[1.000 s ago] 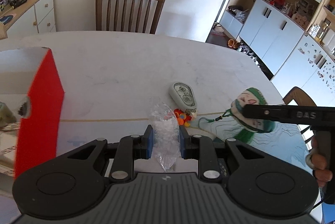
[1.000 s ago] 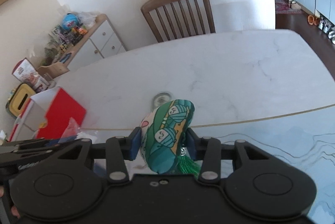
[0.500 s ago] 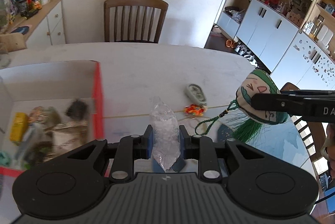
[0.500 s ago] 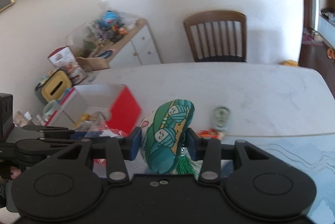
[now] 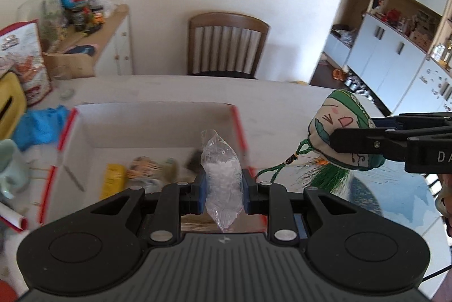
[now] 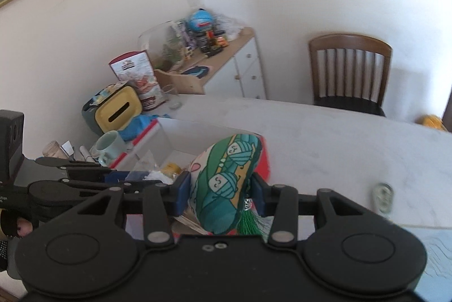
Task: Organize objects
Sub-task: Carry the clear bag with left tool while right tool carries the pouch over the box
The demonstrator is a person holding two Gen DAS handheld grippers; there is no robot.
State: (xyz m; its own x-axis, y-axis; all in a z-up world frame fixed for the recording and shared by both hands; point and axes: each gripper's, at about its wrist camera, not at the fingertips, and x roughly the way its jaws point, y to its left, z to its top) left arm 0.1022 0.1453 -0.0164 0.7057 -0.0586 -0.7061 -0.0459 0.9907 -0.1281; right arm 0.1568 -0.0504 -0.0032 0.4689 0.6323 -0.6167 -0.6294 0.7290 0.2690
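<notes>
My left gripper (image 5: pixel 223 186) is shut on a clear plastic bag (image 5: pixel 221 175) of white bits and holds it above the near right part of an open red-and-white box (image 5: pixel 158 112). Several small items (image 5: pixel 135 172) lie in the box. My right gripper (image 6: pixel 220 191) is shut on a green-patterned fabric pouch (image 6: pixel 226 183) with a green tassel, held above the box's right edge. The pouch (image 5: pixel 339 132) and the right gripper also show at the right of the left wrist view. The left gripper (image 6: pixel 84 183) shows at the left of the right wrist view.
A small round tin (image 6: pixel 382 197) lies on the white marble table (image 6: pixel 339 138) to the right of the box. A mint mug (image 6: pixel 108 146), blue cloth (image 5: pixel 39 124), yellow tissue box (image 6: pixel 118 110) and a glass crowd the table's left end. A wooden chair (image 5: pixel 226 45) stands behind.
Both grippers have risen and moved left with their loads, from over the open table to above the box. The tin and the orange trinket stayed behind on the table.
</notes>
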